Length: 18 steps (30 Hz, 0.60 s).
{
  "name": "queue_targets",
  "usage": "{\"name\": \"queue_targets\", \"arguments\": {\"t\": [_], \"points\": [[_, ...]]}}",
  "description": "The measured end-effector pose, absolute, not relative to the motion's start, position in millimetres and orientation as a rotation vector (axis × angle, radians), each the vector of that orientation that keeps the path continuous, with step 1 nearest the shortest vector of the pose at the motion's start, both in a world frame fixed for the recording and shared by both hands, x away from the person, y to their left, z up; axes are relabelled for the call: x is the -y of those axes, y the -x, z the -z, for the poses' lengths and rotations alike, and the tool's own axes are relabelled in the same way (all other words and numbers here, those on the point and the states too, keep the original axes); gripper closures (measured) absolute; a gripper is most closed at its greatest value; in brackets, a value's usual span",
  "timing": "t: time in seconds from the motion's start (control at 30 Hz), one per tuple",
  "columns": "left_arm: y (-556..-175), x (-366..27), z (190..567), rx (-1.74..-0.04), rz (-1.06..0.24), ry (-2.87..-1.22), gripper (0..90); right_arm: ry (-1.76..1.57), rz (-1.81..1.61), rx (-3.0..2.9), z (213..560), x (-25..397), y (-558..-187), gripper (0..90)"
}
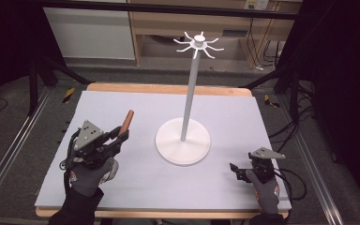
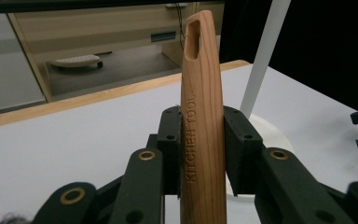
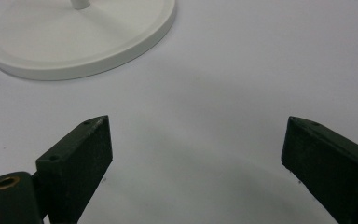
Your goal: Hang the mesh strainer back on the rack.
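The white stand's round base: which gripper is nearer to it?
Left, narrowly. The left gripper is just left of the base, holding a wooden tool; the right gripper sits lower right, open.

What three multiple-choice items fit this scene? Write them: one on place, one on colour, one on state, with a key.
1. Where is the stand?
A. On the table, between the two grippers
B. On the floor
C. In the right gripper

2. What colour is the stand?
A. Red
B. White
C. Black

3. How is the left gripper?
A. Open and empty
B. Shut on the stand's pole
C. Shut on the wooden handle

Key: 1 A, the high view shows its round base on the table between the left gripper and the right gripper. 2 B, base, pole and hooks are all white. 3 C, the left gripper view shows both jaws pressed against the handle.
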<state>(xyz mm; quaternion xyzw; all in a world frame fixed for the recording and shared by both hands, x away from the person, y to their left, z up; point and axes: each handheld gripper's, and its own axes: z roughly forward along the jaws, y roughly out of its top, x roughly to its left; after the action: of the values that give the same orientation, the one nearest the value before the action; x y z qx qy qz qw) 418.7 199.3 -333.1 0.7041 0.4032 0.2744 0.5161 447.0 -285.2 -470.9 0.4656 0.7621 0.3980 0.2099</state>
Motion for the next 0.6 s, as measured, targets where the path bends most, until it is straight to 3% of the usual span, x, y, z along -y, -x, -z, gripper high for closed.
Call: {"name": "queue_targets", "arguments": {"t": [0.6], "points": [[-416,-186,300,-0.896,-0.684,-1.604,69.7,-1.283,-1.110,-2.121,471,286,-447,9.0]]}}
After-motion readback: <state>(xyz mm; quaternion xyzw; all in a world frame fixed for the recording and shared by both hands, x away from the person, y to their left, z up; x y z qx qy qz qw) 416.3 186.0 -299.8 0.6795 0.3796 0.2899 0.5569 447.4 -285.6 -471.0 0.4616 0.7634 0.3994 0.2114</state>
